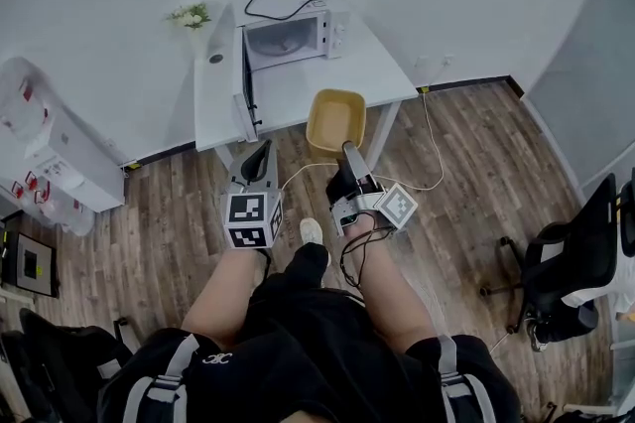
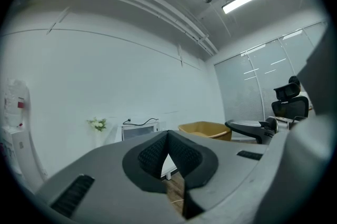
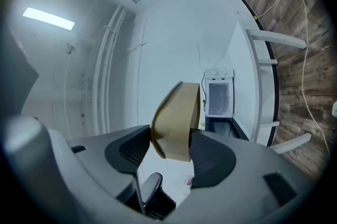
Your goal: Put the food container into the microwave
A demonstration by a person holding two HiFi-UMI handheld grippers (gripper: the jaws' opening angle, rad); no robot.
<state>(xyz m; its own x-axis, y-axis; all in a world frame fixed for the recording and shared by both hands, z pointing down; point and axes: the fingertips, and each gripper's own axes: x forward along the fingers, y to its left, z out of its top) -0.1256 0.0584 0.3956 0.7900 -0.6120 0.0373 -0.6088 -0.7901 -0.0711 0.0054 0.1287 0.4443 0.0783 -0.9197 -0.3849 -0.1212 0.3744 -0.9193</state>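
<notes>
One rim pinch from my right gripper (image 1: 348, 153) carries the tan food container (image 1: 334, 116), left gripper (image 1: 260, 153) closed empty, so I should feed it level into the open microwave (image 1: 290, 38).

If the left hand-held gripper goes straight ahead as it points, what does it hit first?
Likely the microwave's open door, or the table edge below it; depth is unclear.

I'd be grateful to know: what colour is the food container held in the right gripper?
Tan, a yellowish brown; the food container shows best in the head view.
</notes>
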